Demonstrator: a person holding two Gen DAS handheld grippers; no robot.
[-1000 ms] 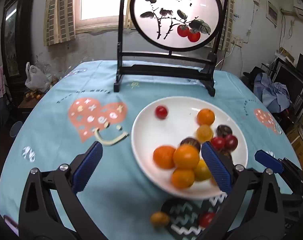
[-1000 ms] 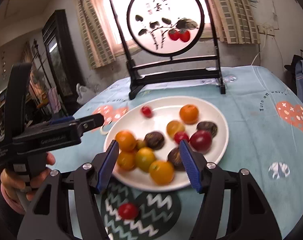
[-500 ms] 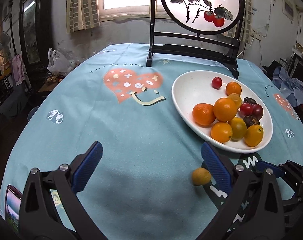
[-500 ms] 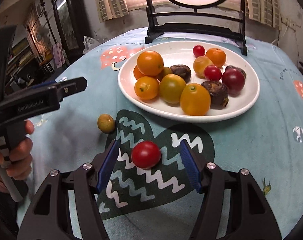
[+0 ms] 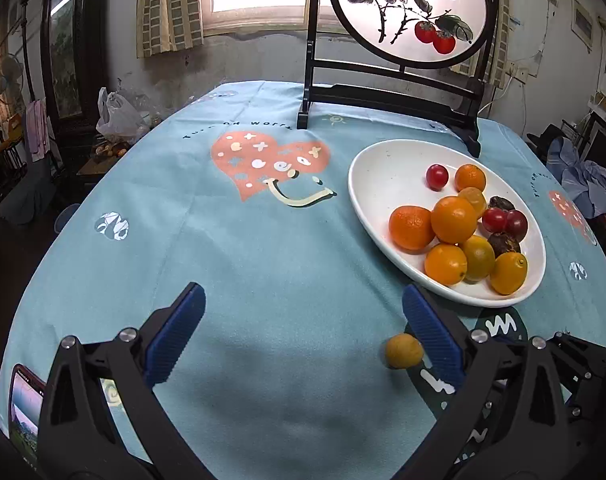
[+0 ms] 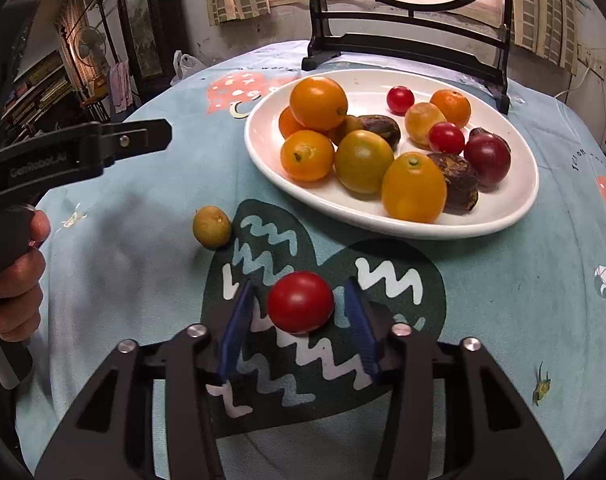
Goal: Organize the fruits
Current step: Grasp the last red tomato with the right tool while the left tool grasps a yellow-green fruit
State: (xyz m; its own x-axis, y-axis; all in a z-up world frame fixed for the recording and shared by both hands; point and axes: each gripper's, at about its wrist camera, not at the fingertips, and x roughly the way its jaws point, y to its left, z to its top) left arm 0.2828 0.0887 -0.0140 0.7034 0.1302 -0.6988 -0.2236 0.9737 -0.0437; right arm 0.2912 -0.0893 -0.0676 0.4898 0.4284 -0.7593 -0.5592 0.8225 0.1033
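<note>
A white plate (image 6: pixel 503 208) holds several oranges, cherry tomatoes and dark fruits; it also shows in the left wrist view (image 5: pixel 375 184). A red tomato (image 6: pixel 301 302) lies on the tablecloth's dark heart print, between the blue pads of my right gripper (image 6: pixel 299 304); the jaws stand close on both sides, with small gaps showing. A small yellow-brown fruit (image 6: pixel 211 227) lies on the cloth left of the plate; in the left wrist view (image 5: pixel 403 351) it lies just inside the right finger of my open, empty left gripper (image 5: pixel 303 320).
A black stand with a round painted screen (image 5: pixel 407 4) stands at the table's far side behind the plate. A phone (image 5: pixel 25 404) lies at the near left table edge. The hand holding the left gripper (image 6: pixel 17 276) shows at the left of the right wrist view.
My right gripper has come down and forward around the red tomato and its jaws have narrowed. My left gripper has pulled back from the plate toward the near left.
</note>
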